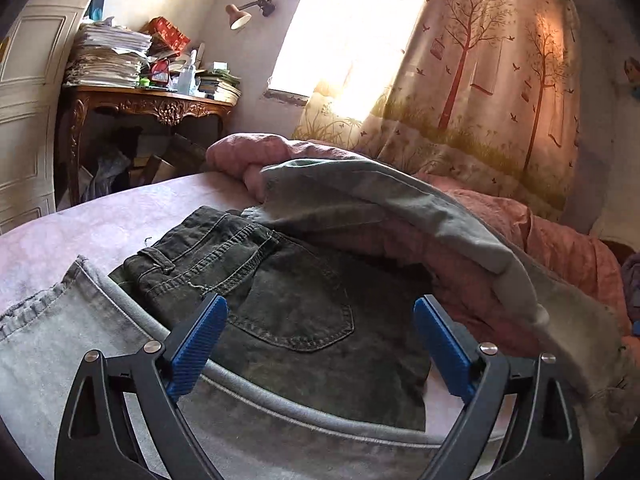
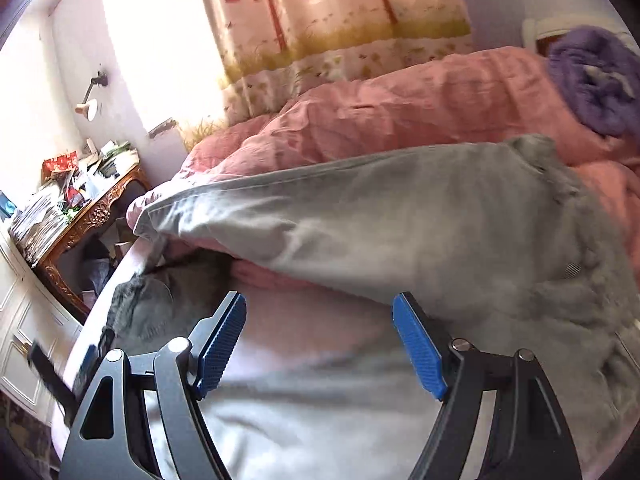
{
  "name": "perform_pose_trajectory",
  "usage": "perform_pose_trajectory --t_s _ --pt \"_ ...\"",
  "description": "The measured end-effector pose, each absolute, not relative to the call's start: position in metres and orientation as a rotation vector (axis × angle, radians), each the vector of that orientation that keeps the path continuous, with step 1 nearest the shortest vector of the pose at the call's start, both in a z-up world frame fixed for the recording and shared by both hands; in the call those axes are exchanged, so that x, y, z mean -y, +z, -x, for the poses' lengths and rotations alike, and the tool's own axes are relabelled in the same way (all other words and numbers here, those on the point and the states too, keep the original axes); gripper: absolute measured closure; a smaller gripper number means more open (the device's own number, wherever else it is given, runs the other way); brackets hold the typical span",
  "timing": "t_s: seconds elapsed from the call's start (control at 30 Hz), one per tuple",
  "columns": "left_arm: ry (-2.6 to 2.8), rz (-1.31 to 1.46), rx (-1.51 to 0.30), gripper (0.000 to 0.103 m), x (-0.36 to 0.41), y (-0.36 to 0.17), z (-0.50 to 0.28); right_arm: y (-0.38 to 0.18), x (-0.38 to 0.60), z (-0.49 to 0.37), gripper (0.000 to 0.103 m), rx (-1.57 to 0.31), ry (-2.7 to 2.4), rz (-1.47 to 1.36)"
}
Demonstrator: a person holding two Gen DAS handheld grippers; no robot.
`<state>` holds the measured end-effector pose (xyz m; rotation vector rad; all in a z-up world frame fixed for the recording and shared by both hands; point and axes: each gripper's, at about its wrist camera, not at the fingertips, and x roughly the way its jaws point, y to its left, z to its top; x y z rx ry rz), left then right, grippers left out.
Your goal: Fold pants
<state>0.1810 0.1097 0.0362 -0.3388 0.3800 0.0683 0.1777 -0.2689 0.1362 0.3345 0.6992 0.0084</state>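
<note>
Both grippers wide open, nothing held. Left gripper point(image 1: 320, 344): blue pads spread, hovering over dark jeans point(image 1: 280, 304) lying on the bed sheet point(image 1: 120, 216); back pocket sits right between the fingers. Waistband and belt loop of the dark jeans point up-left in the left wrist view. Light grey pants point(image 1: 60, 344) lie under the left gripper, one hem at the left edge, a curved edge of the fabric running across beneath the dark jeans' lower end. One grey leg point(image 1: 400, 200) is draped up over the pink duvet point(image 1: 560, 240), arcing from behind the dark jeans toward the right.

Right gripper point(image 2: 320, 344): pads equally spread, above pale grey fabric of the same pants. Grey leg point(image 2: 360, 216) runs across the duvet point(image 2: 400, 104) just beyond the fingertips. Dark jeans point(image 2: 140, 304) visible left of the left finger, partly blurred.

Farther out: purple blanket point(image 2: 596, 80) on the duvet, tree-print curtain point(image 1: 480, 80), carved wooden table point(image 1: 160, 106) stacked with papers, wall lamp point(image 1: 240, 16).
</note>
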Motion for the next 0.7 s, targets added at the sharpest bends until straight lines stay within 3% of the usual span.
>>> perform_pose_trajectory --t_s 0.13,0.27,0.57,0.7 --pt "-0.019 0.382 -0.479 0.010 -0.107 0.077 -0.220 0.145 0.245 -0.256 0.026 -0.782 0.087 -0.396" --pt "0.024 0.310 -0.377 0.010 -0.096 0.105 -0.234 0.147 0.234 -0.304 0.026 -0.797 0.081 -0.448" --pt "0.085 0.437 -0.560 0.010 -0.117 0.028 -0.284 0.105 0.234 -0.390 0.026 -0.864 -0.052 -0.669" --pt "0.104 0.561 -0.615 0.010 -0.139 0.006 -0.291 0.078 0.234 -0.430 0.035 -0.967 -0.086 -0.769"
